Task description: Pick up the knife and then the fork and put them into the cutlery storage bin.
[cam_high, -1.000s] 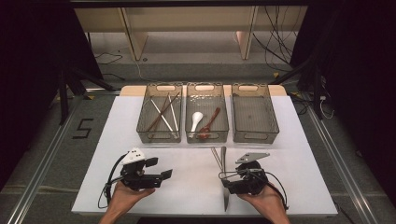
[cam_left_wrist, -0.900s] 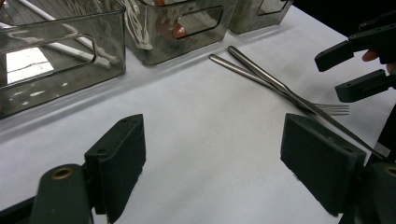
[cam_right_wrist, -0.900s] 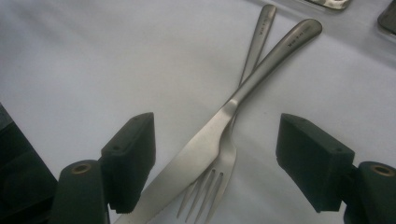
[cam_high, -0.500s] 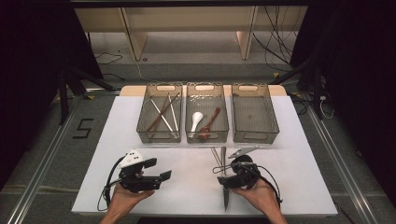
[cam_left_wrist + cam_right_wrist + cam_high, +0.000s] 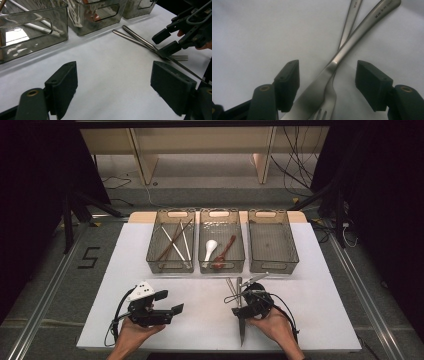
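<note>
From the high view, the right claw (image 5: pixel 239 296) sits low over a metal knife (image 5: pixel 241 326) and fork (image 5: pixel 231 288) that lie crossed on the white desk (image 5: pixel 320 320), just in front of the middle bin (image 5: pixel 221 266); the left claw (image 5: pixel 169 304) hovers well apart to the left, jaws spread and empty. In the left gripper view, the left claw (image 5: pixel 113 87) stands wide open over bare desk, and the cutlery lies ahead to the right beneath the other gripper. In the right gripper view, the right claw (image 5: pixel 327 83) straddles the crossing point of knife (image 5: pixel 342 56) and fork (image 5: pixel 329 96); its jaws have just been closing, with both pieces between the pads but not yet pinched.
</note>
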Demonstrator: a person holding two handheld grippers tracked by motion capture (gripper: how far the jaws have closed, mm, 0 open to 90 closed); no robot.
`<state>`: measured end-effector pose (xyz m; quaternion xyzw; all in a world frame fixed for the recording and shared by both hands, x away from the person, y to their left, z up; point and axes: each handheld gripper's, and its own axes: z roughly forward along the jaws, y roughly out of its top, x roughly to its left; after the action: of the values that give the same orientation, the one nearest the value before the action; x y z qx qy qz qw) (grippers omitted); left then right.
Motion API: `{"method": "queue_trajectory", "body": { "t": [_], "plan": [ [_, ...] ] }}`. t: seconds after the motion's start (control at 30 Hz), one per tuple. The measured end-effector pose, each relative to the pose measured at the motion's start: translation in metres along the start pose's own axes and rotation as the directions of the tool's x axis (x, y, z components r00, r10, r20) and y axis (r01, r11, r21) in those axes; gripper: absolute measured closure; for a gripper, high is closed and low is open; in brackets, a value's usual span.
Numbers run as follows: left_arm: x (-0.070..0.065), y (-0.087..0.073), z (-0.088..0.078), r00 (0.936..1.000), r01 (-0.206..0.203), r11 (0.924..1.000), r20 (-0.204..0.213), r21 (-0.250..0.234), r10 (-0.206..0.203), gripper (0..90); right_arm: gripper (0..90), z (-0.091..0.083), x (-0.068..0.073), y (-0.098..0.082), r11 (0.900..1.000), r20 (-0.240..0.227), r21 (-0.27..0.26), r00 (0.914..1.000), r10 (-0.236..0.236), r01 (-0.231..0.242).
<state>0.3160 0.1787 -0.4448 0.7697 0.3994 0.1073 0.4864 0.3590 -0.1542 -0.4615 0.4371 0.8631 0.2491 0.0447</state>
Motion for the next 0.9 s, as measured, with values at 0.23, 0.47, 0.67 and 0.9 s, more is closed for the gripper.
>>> {"method": "queue_trajectory", "body": {
  "t": [0.23, 0.47, 0.67, 0.9],
  "plan": [
    [-0.0013, 0.0, 0.0005, 1.0, -0.005, 1.0, -0.001, 0.001, 0.005, 21.5, 44.8, 0.0071, -0.0014, 0.0026, 0.999, -0.012, 0.046, 0.9999, -0.005, 0.005],
    [-0.0017, -0.0004, 0.0012, 0.9999, -0.008, 0.9999, -0.009, 0.01, 0.008, 21.7, 49.8, 0.0072, -0.0021, 0.0046, 0.998, -0.006, 0.054, 0.9999, -0.014, 0.015],
    [-0.0022, -0.0004, 0.0015, 0.9998, -0.013, 0.9999, -0.011, 0.009, 0.014, 21.8, 53.5, 0.0073, -0.0012, 0.0067, 0.997, -0.005, 0.075, 0.9997, -0.024, 0.024],
    [-0.0032, -0.0005, 0.0015, 0.9999, -0.012, 0.9999, -0.01, 0.006, 0.012, 22.1, 56.6, 0.0076, -0.0008, 0.0093, 0.995, -0.011, 0.096, 0.9997, -0.024, 0.025]
  ]
}}
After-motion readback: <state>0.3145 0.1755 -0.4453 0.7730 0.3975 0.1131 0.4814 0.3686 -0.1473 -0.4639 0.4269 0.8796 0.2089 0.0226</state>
